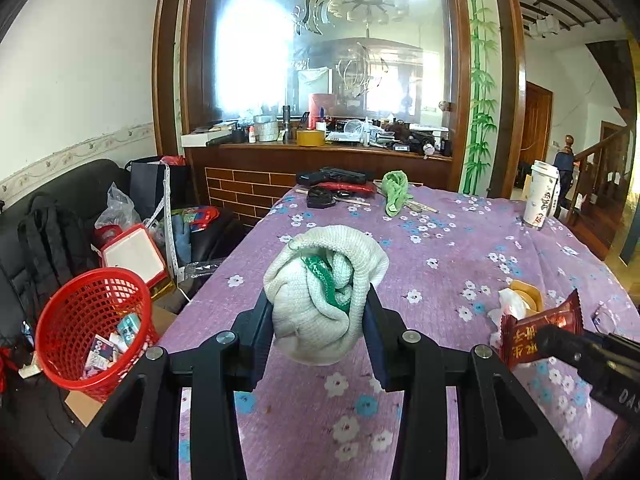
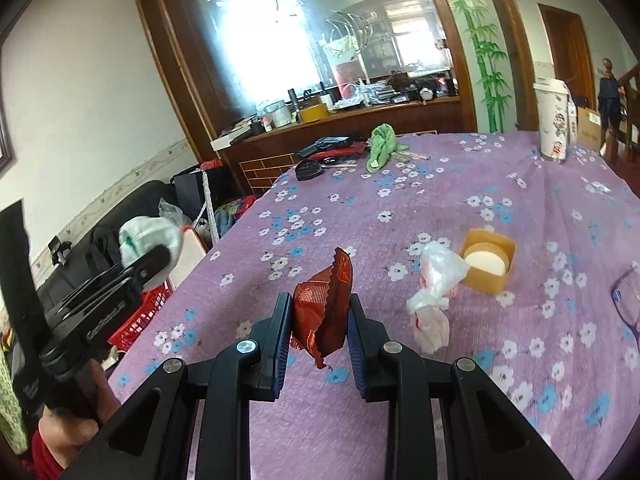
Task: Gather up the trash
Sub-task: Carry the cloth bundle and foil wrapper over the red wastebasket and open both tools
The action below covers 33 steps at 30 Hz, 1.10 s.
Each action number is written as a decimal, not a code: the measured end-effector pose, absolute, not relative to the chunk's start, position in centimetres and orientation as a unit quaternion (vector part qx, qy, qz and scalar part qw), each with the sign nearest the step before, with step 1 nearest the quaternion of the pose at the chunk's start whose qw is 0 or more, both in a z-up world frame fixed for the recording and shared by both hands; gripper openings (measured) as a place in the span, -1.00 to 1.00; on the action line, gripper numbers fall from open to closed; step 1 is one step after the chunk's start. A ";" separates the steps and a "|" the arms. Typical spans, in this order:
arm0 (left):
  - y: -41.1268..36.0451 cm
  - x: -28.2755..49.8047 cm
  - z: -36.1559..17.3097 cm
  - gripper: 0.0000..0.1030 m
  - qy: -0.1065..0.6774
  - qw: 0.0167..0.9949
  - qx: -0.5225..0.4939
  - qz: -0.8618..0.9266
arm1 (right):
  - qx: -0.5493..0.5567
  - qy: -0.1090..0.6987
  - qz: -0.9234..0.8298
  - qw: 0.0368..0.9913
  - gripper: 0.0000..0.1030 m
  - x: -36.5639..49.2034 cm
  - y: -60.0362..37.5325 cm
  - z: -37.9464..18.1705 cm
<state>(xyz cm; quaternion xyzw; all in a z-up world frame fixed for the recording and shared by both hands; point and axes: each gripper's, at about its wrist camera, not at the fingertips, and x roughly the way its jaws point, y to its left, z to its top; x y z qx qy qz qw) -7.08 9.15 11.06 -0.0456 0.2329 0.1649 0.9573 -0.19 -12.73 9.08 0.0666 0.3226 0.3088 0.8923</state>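
The left gripper [image 1: 318, 320] is clamping a balled white cloth [image 1: 320, 292] above the table's [image 1: 440, 240] left edge, near the red basket [image 1: 92, 320]. The right gripper [image 2: 318, 320] is pinching a red wrapper [image 2: 324, 312] over the near tabletop.

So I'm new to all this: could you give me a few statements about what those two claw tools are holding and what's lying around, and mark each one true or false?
1. The left gripper is clamped on a balled white knitted cloth. True.
2. The right gripper is empty. False: it is clamped on a red-brown snack wrapper.
3. The red mesh basket stands on the table. False: it sits on the floor beside the table and already holds some small packets.
4. A crumpled plastic bag lies on the purple flowered tablecloth next to a small yellow cup. True.
5. The tall paper cup lies on its side. False: it stands upright near the far edge.
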 end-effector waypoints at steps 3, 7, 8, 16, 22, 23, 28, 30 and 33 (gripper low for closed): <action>9.4 -8.6 11.6 -0.23 0.229 0.959 -0.045 0.160 | 0.067 0.324 0.303 0.894 -0.45 -1.2 -12.7 9.5; 10.5 -10.6 12.1 -0.23 0.237 0.958 -0.052 0.154 | 0.070 0.330 0.307 0.890 -0.45 -2.4 -12.0 10.0; 10.9 -11.2 12.3 -0.23 0.237 0.957 -0.053 0.156 | 0.071 0.332 0.315 0.886 -0.45 -2.7 -11.6 10.1; 15.4 -14.9 12.1 -0.22 0.247 0.950 -0.067 0.180 | 0.054 0.360 0.356 0.861 -0.45 -3.7 -6.1 10.3; 21.3 -16.7 11.6 -0.22 0.255 0.939 -0.095 0.212 | 0.037 0.377 0.399 0.835 -0.45 -3.8 -0.2 10.9; 22.6 -16.9 11.5 -0.22 0.258 0.936 -0.100 0.219 | 0.033 0.378 0.405 0.832 -0.45 -3.8 0.8 11.1; 28.0 -18.2 10.7 -0.22 0.266 0.923 -0.112 0.255 | 0.014 0.385 0.447 0.807 -0.45 -4.0 7.4 11.9; 29.8 -18.4 10.3 -0.22 0.271 0.917 -0.114 0.269 | 0.003 0.388 0.462 0.798 -0.45 -4.3 10.1 12.0; 31.9 -18.5 9.6 -0.22 0.283 0.912 -0.118 0.273 | -0.012 0.387 0.481 0.787 -0.45 -4.9 14.1 12.2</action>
